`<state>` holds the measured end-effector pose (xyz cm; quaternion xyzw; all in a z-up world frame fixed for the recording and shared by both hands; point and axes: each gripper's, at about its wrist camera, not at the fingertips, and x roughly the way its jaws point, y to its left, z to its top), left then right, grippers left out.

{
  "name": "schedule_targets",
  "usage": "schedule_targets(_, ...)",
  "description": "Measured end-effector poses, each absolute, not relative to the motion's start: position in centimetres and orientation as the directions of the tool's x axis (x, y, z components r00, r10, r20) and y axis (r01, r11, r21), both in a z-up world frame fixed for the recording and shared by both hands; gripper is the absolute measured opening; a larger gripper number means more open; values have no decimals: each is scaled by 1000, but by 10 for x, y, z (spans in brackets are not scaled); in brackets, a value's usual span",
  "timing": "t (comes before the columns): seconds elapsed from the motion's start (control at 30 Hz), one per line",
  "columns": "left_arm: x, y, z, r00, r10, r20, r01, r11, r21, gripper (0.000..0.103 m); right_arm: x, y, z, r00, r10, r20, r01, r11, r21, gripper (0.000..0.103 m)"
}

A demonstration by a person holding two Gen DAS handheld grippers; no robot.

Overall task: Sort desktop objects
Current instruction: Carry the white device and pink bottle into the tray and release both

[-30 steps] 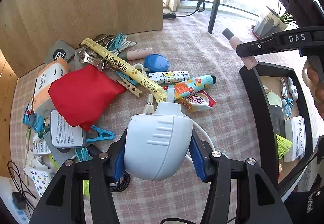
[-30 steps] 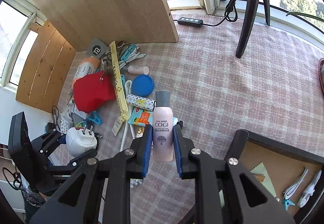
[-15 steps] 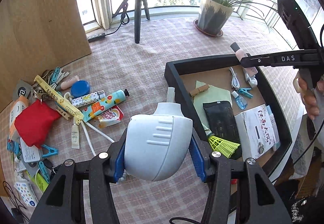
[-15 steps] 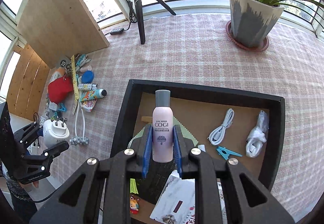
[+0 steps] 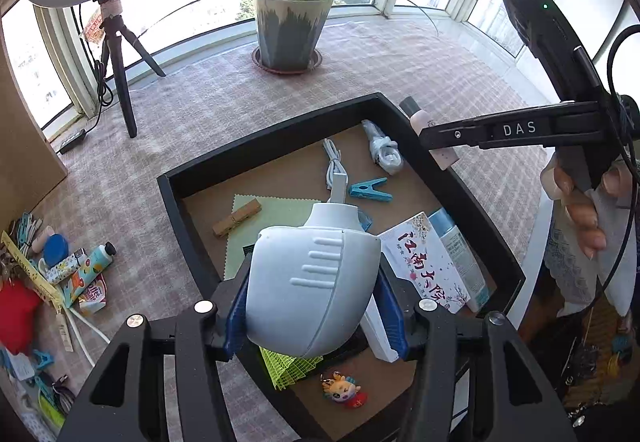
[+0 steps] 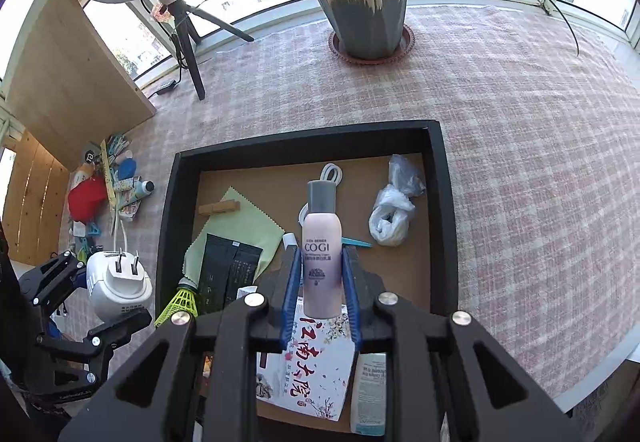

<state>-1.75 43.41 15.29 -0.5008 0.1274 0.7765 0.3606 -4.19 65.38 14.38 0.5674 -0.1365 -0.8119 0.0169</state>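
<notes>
My left gripper (image 5: 314, 306) is shut on a white power adapter (image 5: 312, 282) and holds it above the near part of the black tray (image 5: 272, 126). The adapter also shows in the right wrist view (image 6: 118, 286), beside the tray's left wall. My right gripper (image 6: 322, 282) is shut on a pink COGI bottle (image 6: 322, 254) with a grey cap, held upright above the tray (image 6: 296, 140). In the left wrist view the bottle (image 5: 420, 120) hangs over the tray's far right rim. The tray holds a white cable (image 6: 330, 174), a plastic bag (image 6: 390, 216), a green cloth (image 6: 240, 218), a black pouch (image 6: 228, 274) and a booklet (image 6: 316, 366).
A pile of loose items lies on the checked cloth left of the tray: a red pouch (image 5: 16, 314), tubes (image 5: 90, 266), clips, a blue lid (image 5: 56, 248). A potted plant (image 5: 290, 30) stands behind the tray, a tripod with ring light (image 5: 118, 58) at back left, a wooden board (image 6: 68, 82) further left.
Both grippers have swung right from the pile of loose items to above the black tray, each still holding its object. The tray now fills the centre of both views.
</notes>
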Motion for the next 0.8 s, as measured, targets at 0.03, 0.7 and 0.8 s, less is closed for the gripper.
schedule_targets(0.03, -16, 437, 154, -242, 435, -867, -687, -708, -164, 57, -41, 656, 144, -345, -186, -920, -135, -960, 245, 52)
schedule_targets(0.7, -28, 319, 143, -324, 357, -876, -468, -866, -180, 69, -45, 565, 156, -330, -258, -908, 17, -963, 267, 59)
schedule_targets(0.8, -32, 279, 135, -335, 328, -883, -397, -899, -183, 69, -48, 529, 158, -322, -284, -903, 78, -959, 274, 59)
